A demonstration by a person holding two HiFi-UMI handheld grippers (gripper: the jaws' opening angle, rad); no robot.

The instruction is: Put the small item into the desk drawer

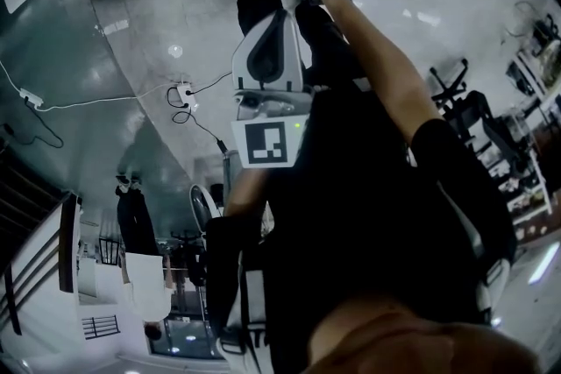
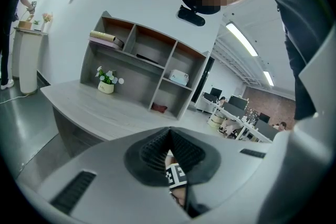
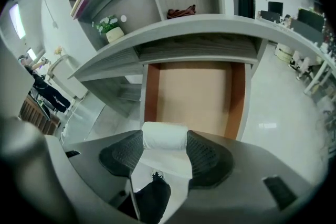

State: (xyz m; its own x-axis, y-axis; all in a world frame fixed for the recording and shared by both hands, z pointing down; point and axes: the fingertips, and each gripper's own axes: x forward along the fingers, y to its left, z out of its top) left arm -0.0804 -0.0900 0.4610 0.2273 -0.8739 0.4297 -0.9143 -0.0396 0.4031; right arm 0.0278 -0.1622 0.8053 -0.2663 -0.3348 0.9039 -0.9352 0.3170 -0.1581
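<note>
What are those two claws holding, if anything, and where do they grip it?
The right gripper pinches a small white roll by its two ends; the left gripper is shut and empty.

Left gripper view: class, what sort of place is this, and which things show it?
Probably an open-plan office: a grey desk with a shelf unit on it, rows of workstations with monitors behind, and long ceiling strip lights.
</note>
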